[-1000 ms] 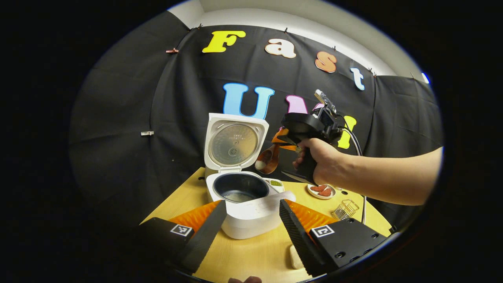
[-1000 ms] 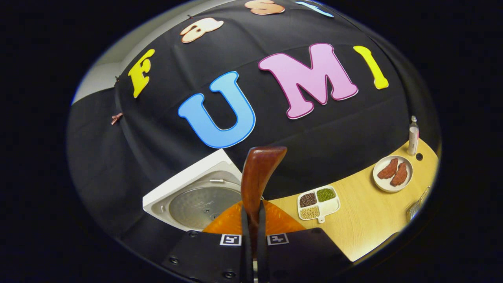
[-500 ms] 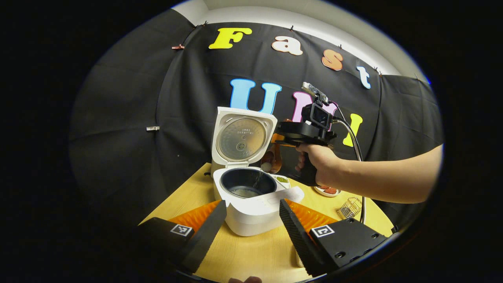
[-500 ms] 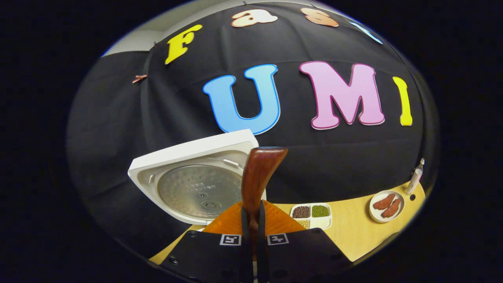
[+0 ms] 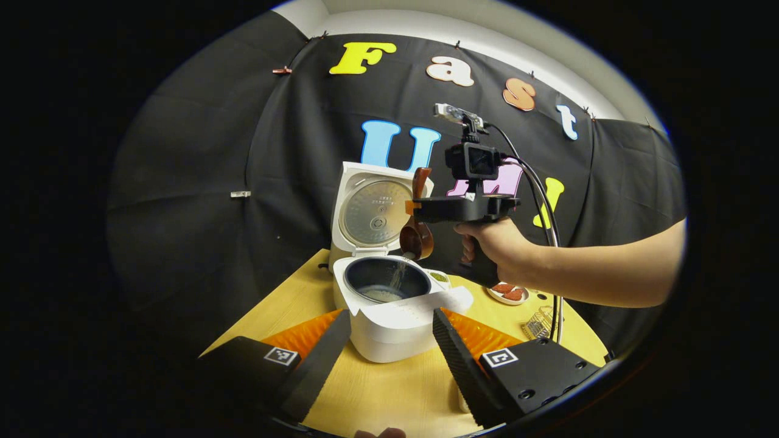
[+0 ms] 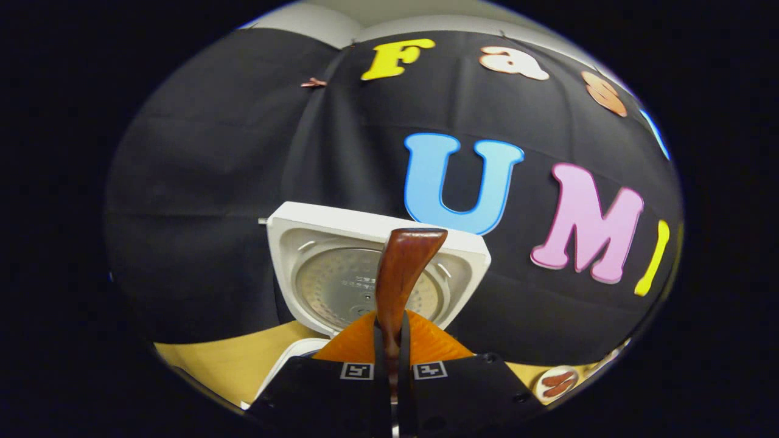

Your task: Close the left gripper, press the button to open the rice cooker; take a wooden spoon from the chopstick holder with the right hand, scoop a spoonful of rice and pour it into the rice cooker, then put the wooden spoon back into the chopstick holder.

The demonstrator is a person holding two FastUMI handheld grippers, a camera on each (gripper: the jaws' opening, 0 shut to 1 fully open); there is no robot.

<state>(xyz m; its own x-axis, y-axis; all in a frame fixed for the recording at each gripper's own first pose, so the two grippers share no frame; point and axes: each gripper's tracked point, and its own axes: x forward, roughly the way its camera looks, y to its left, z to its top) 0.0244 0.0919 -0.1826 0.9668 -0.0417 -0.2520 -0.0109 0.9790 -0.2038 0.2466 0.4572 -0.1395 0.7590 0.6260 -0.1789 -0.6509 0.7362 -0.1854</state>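
Observation:
The white rice cooker stands open on the wooden table, its lid upright and the dark pot showing some rice at the bottom. A hand holds my right gripper level above the pot, shut on the wooden spoon. The spoon's bowl hangs tipped over the pot's rim, and a thin stream of rice falls from it. In the right gripper view the spoon's handle stands pinched in my right gripper, with the lid behind it. My left gripper is open, just in front of the cooker. The wire chopstick holder sits at the right.
A small plate with red pieces lies right of the cooker, under the person's forearm. A sectioned dish of beans sits just behind the pot. A pale object lies near the table's front edge.
The right gripper swung left and levelled out over the pot, turning the spoon so rice now pours out. The left gripper stayed open, barely moving.

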